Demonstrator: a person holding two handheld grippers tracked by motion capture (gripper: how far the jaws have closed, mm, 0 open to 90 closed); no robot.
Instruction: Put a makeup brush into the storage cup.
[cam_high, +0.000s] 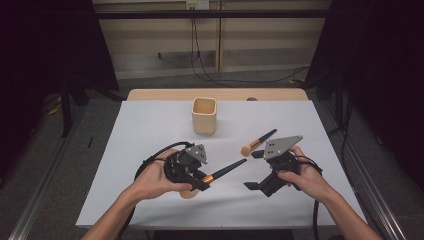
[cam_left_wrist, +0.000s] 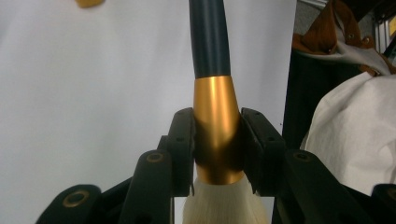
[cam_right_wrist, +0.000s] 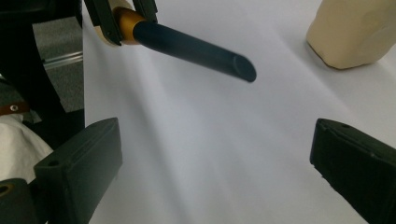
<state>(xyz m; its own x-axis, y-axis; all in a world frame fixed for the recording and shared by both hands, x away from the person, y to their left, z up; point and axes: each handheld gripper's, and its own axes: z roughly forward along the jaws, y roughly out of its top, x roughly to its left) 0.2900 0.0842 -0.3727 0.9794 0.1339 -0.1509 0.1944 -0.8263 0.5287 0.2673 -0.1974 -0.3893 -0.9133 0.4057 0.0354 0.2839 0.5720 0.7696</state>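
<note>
My left gripper (cam_high: 202, 181) is shut on a makeup brush (cam_high: 227, 169), its pads clamped on the gold ferrule (cam_left_wrist: 217, 135). The dark blue handle (cam_right_wrist: 196, 49) points right toward my right gripper, and the pale bristles (cam_high: 189, 192) hang below the jaws near the table. My right gripper (cam_high: 255, 170) stands open just right of the handle's tip, with nothing between its jaws (cam_right_wrist: 215, 154). A second brush (cam_high: 257, 142) with an orange head lies on the table behind them. A beige square cup (cam_high: 204, 115) stands upright at the middle back.
The white table (cam_high: 150, 130) has a wooden strip along its far edge, with a small dark object (cam_high: 251, 99) on it. Cables trail over the floor behind. Metal rails run along both sides, and dark curtains hang at left and right.
</note>
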